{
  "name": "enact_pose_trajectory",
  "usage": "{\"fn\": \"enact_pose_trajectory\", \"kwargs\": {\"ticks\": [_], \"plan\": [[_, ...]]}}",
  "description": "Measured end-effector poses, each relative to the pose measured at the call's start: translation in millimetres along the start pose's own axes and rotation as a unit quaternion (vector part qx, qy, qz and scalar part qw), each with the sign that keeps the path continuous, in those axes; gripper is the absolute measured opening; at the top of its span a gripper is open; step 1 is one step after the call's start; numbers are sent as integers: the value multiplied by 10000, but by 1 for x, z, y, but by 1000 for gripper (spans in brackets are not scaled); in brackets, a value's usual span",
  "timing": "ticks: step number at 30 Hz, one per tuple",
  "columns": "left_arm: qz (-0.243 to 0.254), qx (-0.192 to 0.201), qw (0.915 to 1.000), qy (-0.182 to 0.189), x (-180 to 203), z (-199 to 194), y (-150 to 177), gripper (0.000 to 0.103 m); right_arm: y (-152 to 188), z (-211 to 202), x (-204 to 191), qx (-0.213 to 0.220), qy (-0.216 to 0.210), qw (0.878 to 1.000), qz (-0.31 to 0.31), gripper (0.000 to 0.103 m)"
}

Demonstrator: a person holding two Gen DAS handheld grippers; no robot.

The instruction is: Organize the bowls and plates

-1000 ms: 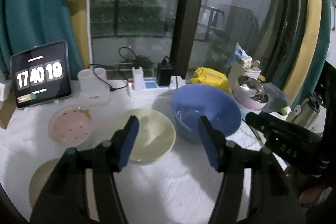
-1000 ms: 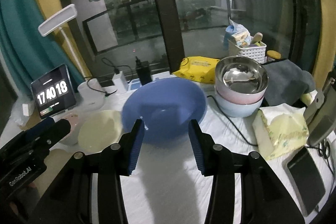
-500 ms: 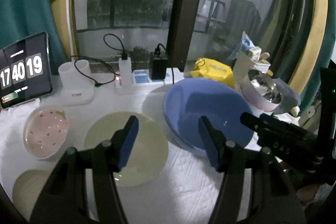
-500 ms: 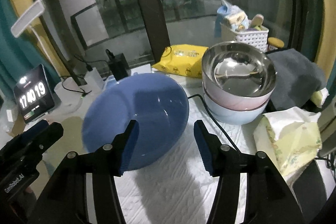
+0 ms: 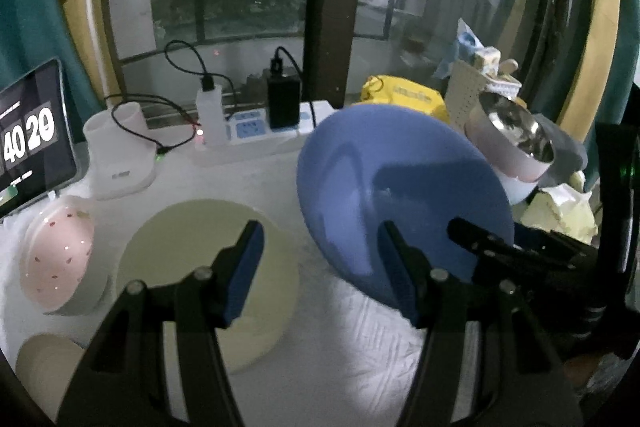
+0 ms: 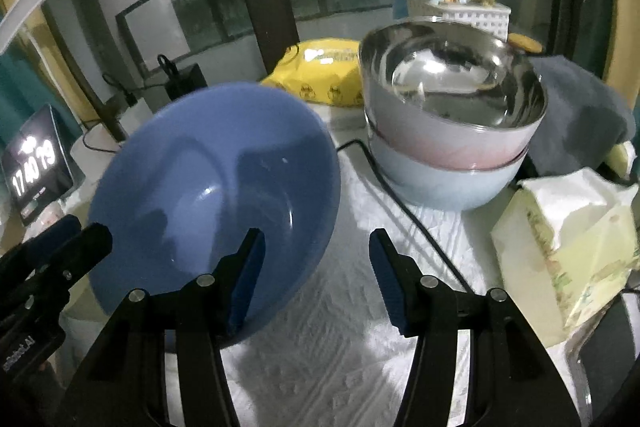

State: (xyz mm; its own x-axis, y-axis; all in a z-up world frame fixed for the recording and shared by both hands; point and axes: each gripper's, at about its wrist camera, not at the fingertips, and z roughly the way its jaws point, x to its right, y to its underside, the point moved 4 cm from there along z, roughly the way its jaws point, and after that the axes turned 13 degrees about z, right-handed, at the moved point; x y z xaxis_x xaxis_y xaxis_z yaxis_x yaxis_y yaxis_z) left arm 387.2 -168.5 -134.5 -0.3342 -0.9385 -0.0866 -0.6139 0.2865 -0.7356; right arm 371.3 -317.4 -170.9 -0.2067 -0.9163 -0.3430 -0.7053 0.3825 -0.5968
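A large blue bowl (image 5: 400, 187) sits mid-table on the white cloth. My left gripper (image 5: 320, 267) is open above the cloth, between the bowl and a pale yellow plate (image 5: 192, 259). Its right finger overlaps the bowl's near left rim. My right gripper (image 6: 316, 275) is open at the blue bowl's (image 6: 208, 195) near right edge, with its left finger over the bowl's inside and its pads not pressing on it. To the right stands a stack of bowls: steel (image 6: 452, 83) in pink, in light blue (image 6: 444, 183). A pink speckled bowl (image 5: 56, 267) sits far left.
A cream dish (image 5: 44, 367) lies at the near left. A clock tablet (image 5: 28, 147), a lamp base and a power strip (image 5: 256, 127) with cables line the back. A black cable (image 6: 404, 211), a tissue pack (image 6: 568, 243), a grey cloth and a yellow pouch (image 6: 328, 75) crowd the right.
Both grippers have come down and forward, so the blue bowl and the bowl stack look larger. The right jaws stand wider than a second ago. The dishes have not moved.
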Motion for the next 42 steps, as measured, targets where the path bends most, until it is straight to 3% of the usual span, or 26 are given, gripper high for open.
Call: {"fn": "enact_pose_trajectory", "kwargs": {"ticks": [2, 4, 6, 10, 11, 22, 42], "plan": [[22, -10, 10000, 0, 1, 3, 0, 60, 2, 3, 1, -28, -29, 10000, 24, 56], [49, -13, 10000, -20, 2, 5, 0, 56, 3, 4, 1, -49, -51, 10000, 22, 48], [71, -80, 9999, 15, 3, 8, 2, 45, 3, 5, 0, -60, -73, 10000, 5, 41], [138, -77, 9999, 11, 5, 8, 3, 37, 6, 7, -5, -125, -148, 9998, -72, 22], [154, -81, 9998, 49, 6, 8, 3, 28, 7, 6, -6, -125, -153, 9997, -107, 19], [217, -15, 9997, 94, 10, -6, 4, 25, 9, -9, -9, 2, -133, 9999, -96, 18], [204, 231, 9994, 131, 9, -64, 16, 25, 28, -71, -12, 284, -215, 9993, -73, 18]]}}
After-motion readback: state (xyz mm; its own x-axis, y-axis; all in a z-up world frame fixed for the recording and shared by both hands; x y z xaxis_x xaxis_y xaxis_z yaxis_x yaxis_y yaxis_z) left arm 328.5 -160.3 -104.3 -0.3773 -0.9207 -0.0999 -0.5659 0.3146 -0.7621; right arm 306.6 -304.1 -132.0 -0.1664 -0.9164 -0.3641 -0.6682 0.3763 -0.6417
